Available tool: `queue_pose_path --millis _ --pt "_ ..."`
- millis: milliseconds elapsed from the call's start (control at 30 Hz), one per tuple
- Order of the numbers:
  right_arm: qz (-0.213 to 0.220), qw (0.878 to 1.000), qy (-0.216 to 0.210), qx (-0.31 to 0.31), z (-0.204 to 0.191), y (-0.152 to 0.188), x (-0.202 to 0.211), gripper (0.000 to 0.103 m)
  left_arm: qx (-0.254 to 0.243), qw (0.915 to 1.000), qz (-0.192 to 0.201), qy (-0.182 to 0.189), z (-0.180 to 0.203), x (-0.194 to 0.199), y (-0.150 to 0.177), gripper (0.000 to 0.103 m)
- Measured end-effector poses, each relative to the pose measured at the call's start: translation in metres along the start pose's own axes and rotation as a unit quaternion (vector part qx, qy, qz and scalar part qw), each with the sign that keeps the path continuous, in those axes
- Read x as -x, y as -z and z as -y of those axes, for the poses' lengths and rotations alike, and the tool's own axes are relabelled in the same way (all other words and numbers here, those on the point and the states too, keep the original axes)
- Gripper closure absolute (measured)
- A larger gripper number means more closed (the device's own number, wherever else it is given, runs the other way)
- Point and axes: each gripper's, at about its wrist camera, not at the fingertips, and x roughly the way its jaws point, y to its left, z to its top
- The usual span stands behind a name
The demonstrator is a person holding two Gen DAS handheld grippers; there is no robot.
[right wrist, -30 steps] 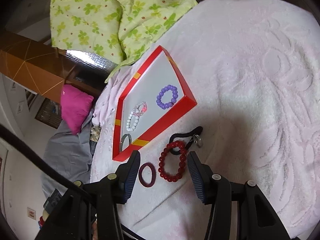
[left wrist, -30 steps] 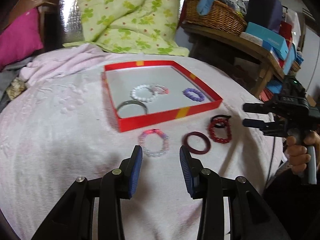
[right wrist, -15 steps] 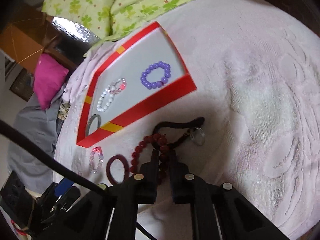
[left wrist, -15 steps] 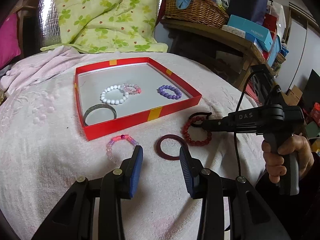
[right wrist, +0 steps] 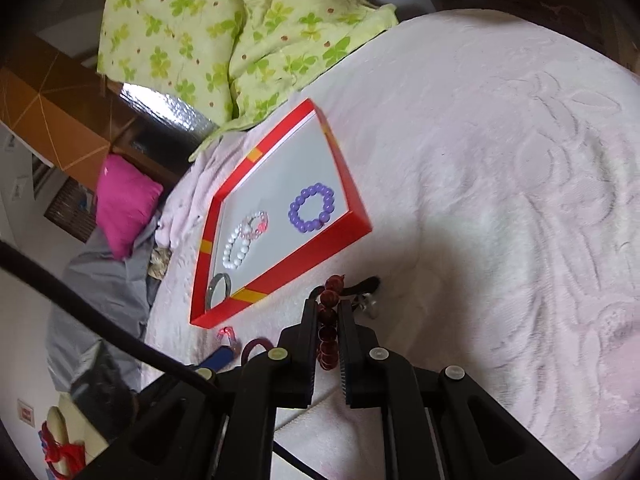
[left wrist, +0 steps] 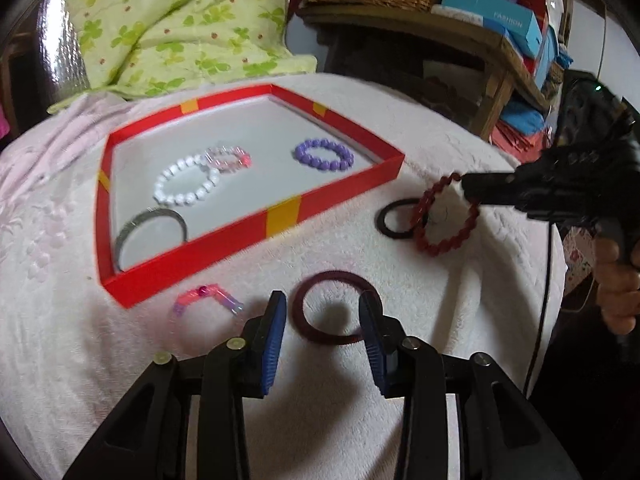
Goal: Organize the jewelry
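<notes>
Right tool (right wrist: 325, 336) is clamped on the dark red bead bracelet (left wrist: 446, 216), which hangs off its tips at right of the left-wrist frame, over the black ring (left wrist: 400, 218) on the pink blanket (left wrist: 60, 320). Left tool (left wrist: 322, 328) is wide open, holding nothing, its pads flanking the maroon bangle (left wrist: 334, 308) at lower centre. Red tray (left wrist: 248, 224) at centre holds white (left wrist: 186, 184), purple (left wrist: 324, 155), pink (left wrist: 228, 159) and grey (left wrist: 152, 226) bracelets; a pink bead bracelet (left wrist: 208, 300) lies just in front.

Pink-white bedspread (left wrist: 400, 380) bears red tray (left wrist: 280, 216), maroon bangle (left wrist: 334, 310), black ring (left wrist: 394, 220).
</notes>
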Motion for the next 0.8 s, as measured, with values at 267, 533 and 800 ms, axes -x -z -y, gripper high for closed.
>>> queue_pose_path --millis 267,533,800 --pt "0.013 1.000 -0.007 -0.011 0.009 -0.004 0.012 0.093 -0.001 0.9999 -0.011 0.000 0.002 -0.005 0.004 0.092" --pt "0.036 0.999 -0.033 0.004 -0.001 -0.004 0.020 0.093 -0.010 0.9999 0.013 0.002 0.010 0.009 0.004 0.097" --pt "0.068 0.996 -0.056 0.016 -0.009 -0.004 0.032 0.093 0.004 0.9980 0.061 0.012 0.006 0.038 -0.004 0.097"
